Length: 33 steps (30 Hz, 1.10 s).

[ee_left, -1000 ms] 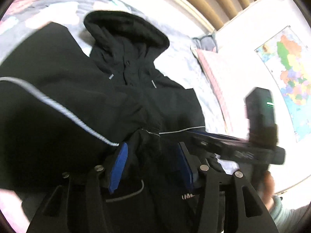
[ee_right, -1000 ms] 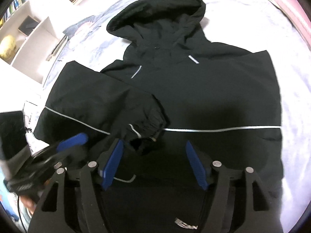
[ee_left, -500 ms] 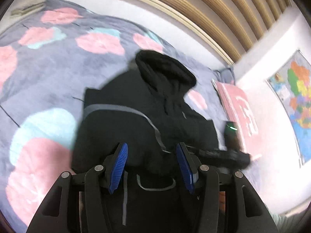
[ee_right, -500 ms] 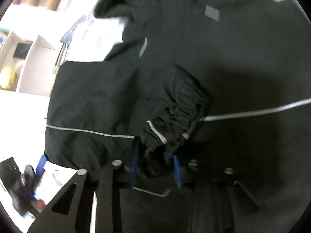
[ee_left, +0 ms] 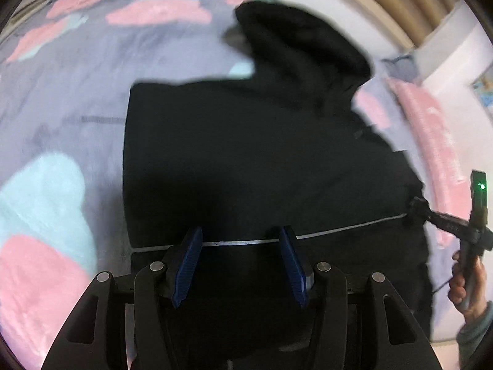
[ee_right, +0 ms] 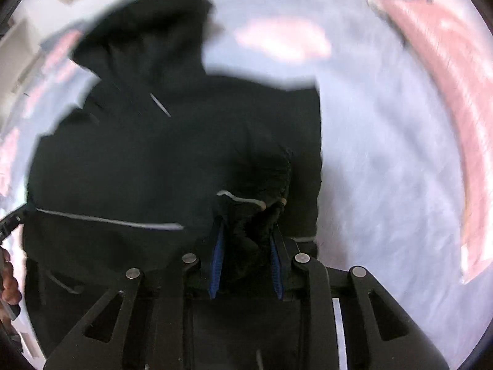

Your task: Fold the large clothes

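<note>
A black hooded jacket (ee_left: 262,154) with thin reflective stripes lies spread on the bed, hood toward the far side. It fills the middle of the right wrist view (ee_right: 138,160) too. My left gripper (ee_left: 240,240) is open and empty above the jacket's lower part, near a stripe. My right gripper (ee_right: 246,231) is shut on the gathered sleeve cuff (ee_right: 255,197) and holds it over the jacket's right side. The right gripper also shows at the right edge of the left wrist view (ee_left: 416,209), at the jacket's right edge.
The bed cover (ee_left: 61,108) is grey-lilac with pink and pale blue patches. A pink pillow (ee_left: 431,141) lies along the right side by the wall. It also appears in the right wrist view (ee_right: 446,92). A slatted headboard stands beyond the hood.
My right gripper closed on the sleeve cuff and carried it to the right across the jacket. My left gripper pulled back and left, and the left part of the jacket now lies flat.
</note>
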Motion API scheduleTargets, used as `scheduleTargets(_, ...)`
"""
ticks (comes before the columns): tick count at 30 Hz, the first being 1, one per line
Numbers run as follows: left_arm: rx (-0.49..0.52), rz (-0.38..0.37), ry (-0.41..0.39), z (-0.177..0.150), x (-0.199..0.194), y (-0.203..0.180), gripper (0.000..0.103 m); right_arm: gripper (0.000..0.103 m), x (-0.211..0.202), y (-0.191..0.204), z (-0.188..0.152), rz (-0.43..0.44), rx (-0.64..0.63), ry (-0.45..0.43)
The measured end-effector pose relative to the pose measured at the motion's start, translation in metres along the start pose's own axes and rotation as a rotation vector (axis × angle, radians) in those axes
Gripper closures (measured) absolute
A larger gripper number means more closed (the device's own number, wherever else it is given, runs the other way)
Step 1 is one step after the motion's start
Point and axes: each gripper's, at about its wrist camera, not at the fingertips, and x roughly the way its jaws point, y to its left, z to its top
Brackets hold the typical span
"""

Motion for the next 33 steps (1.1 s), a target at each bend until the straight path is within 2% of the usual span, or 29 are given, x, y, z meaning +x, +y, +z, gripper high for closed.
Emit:
scheduleTargets(2,0.009,0.004,-0.009,-0.003,0.002,0.0,0.05,0.074,0.016,-0.008,-0.006,0.031,0.046,0.016)
scheduleTargets(5,0.021,0.007,0.01,0.002,-0.005,-0.003,0.05,0.072,0.014,-0.015,-0.004,0.072,0.1,0.028)
scheduleTargets(7,0.019,-0.036,-0.004,0.008,-0.02,-0.004,0.05,0.064,0.006,-0.015,-0.001,0.06,0.1,0.05)
scheduleTargets(9,0.016,-0.098,-0.042,0.017,-0.047,-0.006,0.05,0.059,-0.017,-0.01,0.003,0.05,0.081,0.033)
scheduleTargets(11,0.025,-0.112,-0.064,0.025,-0.067,-0.011,0.05,0.047,-0.048,-0.002,0.007,0.057,0.06,-0.036)
scheduleTargets(12,0.029,-0.118,-0.074,0.028,-0.073,-0.013,0.05,0.035,-0.062,0.003,0.01,0.057,0.056,-0.073)
scheduleTargets(13,0.033,-0.125,-0.084,0.033,-0.08,-0.016,0.05,0.031,-0.075,0.01,0.014,0.062,0.047,-0.113)
scheduleTargets(16,0.055,-0.095,-0.042,0.041,-0.069,-0.021,0.05,0.031,-0.077,0.034,0.026,0.071,-0.004,-0.119)
scheduleTargets(20,0.032,-0.004,0.073,0.042,-0.019,-0.012,0.05,0.031,-0.019,0.064,0.04,-0.057,-0.113,-0.022)
scheduleTargets(22,-0.001,0.006,0.127,0.036,0.009,0.001,0.05,0.032,0.01,0.065,0.04,-0.109,-0.134,0.044)
scheduleTargets(23,-0.012,-0.009,0.128,0.032,0.016,0.006,0.05,0.032,0.026,0.064,0.037,-0.126,-0.138,0.071)
scheduleTargets(25,-0.001,-0.028,0.11,0.028,0.02,0.01,0.05,0.03,0.037,0.061,0.036,-0.119,-0.151,0.065)
scheduleTargets(28,0.051,-0.037,0.151,0.037,0.012,0.005,0.05,0.029,0.04,0.066,0.046,-0.116,-0.205,0.109)
scheduleTargets(29,0.079,-0.081,0.147,0.043,0.001,0.002,0.05,0.029,0.036,0.066,0.051,-0.097,-0.212,0.132)
scheduleTargets(31,0.122,-0.163,0.078,0.062,-0.027,-0.001,0.05,0.03,0.018,0.062,0.066,-0.026,-0.205,0.129)
scheduleTargets(33,0.146,-0.168,0.013,0.087,-0.046,-0.002,0.05,0.03,-0.015,0.057,0.09,0.073,-0.204,0.063)
